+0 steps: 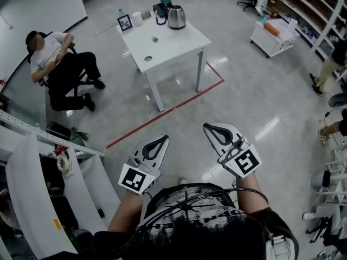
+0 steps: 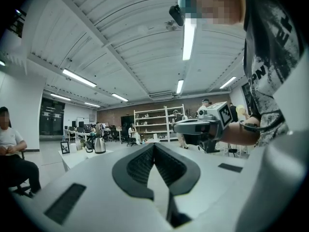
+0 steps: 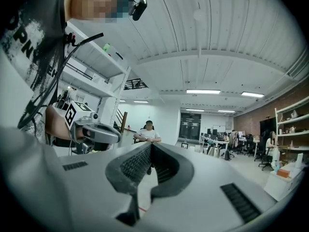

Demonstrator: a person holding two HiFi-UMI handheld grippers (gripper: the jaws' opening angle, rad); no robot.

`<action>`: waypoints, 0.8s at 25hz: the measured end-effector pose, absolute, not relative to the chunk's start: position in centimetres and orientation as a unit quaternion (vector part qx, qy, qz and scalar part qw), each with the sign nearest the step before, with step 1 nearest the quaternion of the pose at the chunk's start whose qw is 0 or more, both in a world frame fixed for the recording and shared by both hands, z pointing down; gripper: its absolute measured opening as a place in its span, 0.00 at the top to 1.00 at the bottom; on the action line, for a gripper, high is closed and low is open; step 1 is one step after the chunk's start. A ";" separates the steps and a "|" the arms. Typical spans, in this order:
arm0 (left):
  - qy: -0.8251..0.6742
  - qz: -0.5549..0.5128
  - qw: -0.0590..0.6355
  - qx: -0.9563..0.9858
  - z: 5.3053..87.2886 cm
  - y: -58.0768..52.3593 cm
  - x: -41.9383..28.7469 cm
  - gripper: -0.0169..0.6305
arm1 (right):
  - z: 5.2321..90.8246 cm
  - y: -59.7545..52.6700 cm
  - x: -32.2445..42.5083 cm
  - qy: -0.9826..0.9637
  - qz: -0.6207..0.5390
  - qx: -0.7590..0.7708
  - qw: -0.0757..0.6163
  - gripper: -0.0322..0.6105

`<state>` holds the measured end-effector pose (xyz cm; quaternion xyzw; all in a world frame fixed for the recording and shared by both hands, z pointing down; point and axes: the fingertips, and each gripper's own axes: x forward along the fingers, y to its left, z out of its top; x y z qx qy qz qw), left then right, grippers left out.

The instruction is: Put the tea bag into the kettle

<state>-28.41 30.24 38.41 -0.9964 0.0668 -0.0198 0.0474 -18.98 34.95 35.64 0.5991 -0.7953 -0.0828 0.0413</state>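
A steel kettle [image 1: 176, 17] stands at the far edge of a white table [image 1: 179, 42] well ahead of me; it also shows small in the left gripper view [image 2: 99, 145]. A small pale item [image 1: 155, 38] lies mid-table; it is too small to tell whether it is the tea bag. Both grippers hover over the floor, far short of the table. My left gripper [image 1: 164, 138] [image 2: 153, 145] has its jaws together with nothing between them. My right gripper [image 1: 206, 126] [image 3: 150, 145] is shut and empty too. Each shows in the other's view, the right [image 2: 193, 126] and the left [image 3: 99, 129].
A framed picture [image 1: 124, 21] and a black appliance [image 1: 161, 10] share the table. A person sits on a chair [image 1: 57, 64] at the left. Red floor tape [image 1: 168, 112] runs in front of the table. White racks [image 1: 32, 145] stand at my left, a cart [image 1: 274, 34] at the right.
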 end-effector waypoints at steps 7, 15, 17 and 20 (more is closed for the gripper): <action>0.048 -0.014 0.037 -0.998 38.9 28.0 -27.5 0.96 | 36.1 33.6 -18.3 -0.785 -0.072 0.613 0.050 0.94; 0.034 -0.009 0.024 -0.999 39.6 27.2 -26.7 0.96 | 35.9 33.0 -17.7 -0.776 -0.074 0.624 0.059 0.94; 0.032 -0.009 0.023 -0.999 39.6 27.0 -26.4 0.96 | 35.9 32.8 -17.4 -0.775 -0.074 0.625 0.058 0.94; 0.030 -0.011 0.022 -0.999 39.7 26.8 -25.6 0.96 | 36.0 32.5 -16.7 -0.776 -0.070 0.625 0.055 0.94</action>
